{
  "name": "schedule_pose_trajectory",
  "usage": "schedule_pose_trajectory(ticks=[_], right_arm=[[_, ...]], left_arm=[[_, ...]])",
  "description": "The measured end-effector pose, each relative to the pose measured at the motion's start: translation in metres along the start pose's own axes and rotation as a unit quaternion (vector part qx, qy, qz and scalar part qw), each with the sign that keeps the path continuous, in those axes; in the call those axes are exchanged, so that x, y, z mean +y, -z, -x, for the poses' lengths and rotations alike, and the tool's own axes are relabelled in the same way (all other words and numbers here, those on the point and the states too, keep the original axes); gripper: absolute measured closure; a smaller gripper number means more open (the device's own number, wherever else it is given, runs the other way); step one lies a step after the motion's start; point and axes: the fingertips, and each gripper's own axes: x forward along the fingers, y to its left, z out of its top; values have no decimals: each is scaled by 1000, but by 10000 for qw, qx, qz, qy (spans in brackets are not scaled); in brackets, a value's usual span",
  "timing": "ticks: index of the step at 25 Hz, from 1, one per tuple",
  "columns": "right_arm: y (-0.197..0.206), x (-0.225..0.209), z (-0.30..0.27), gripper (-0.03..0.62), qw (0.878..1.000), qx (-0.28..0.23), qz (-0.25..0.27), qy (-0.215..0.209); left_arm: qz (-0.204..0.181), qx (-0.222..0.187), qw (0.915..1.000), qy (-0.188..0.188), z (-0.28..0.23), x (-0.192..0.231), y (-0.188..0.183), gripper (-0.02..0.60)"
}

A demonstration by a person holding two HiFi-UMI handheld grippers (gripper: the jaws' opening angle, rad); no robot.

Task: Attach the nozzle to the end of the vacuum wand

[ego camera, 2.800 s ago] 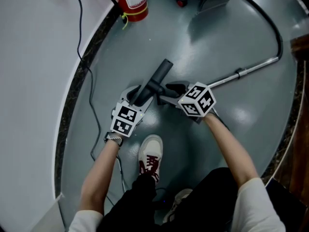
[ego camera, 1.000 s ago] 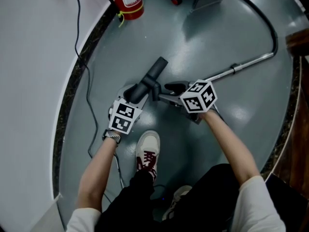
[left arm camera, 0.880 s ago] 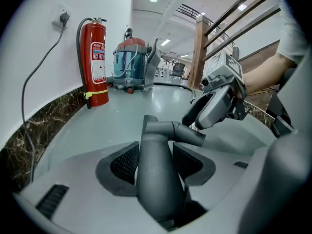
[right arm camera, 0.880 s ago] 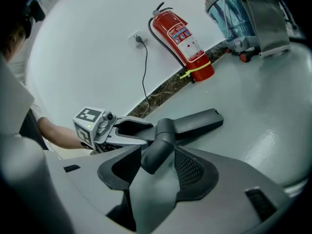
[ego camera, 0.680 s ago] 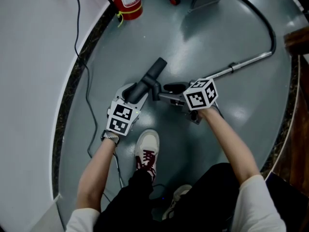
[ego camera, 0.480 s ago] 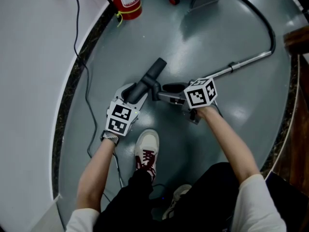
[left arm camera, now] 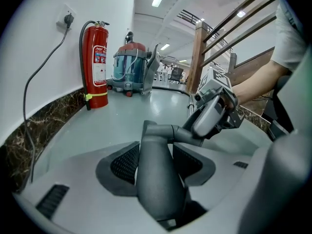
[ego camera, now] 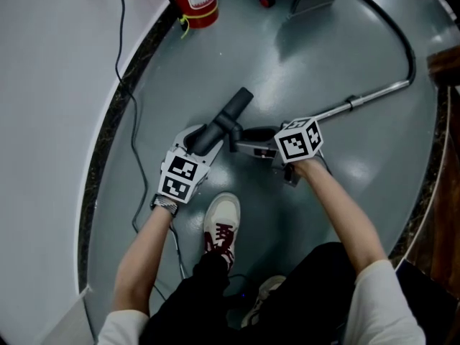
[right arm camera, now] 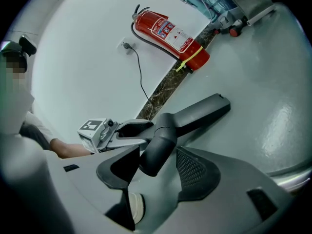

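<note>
The dark grey T-shaped nozzle hangs just above the grey floor in front of the person. My left gripper is shut on its long bar, which fills the space between the pads in the left gripper view. The nozzle's short neck points toward my right gripper, whose jaws are opening; the neck sits between them with thin gaps either side. The metal wand lies on the floor behind the right gripper's marker cube, and its near end is hidden.
A black hose curves from the wand to the vacuum cleaner at the back. A red fire extinguisher stands by the white wall, where a cable hangs. The person's shoe is just below the grippers.
The right gripper has rolled a little, so its marker cube shows a different face. The nozzle and the left gripper have hardly moved.
</note>
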Motion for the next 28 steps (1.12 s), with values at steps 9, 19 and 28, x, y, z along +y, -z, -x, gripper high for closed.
schedule_pose_trajectory(ticks=[9,19,28], right_arm=[[3,9,-13,344,9931,-150,-862,-785],[1,7,-13,353,9993,-88,-105,-360],[-8,8,-7,353,9906,-15,1285,472]], left_arm=[[103,-214,9996,155,4,-3,-6,367],[112,-108,9998,106,8,0,-1,367],[322,-182,9992,127,9,-1,-12,367]])
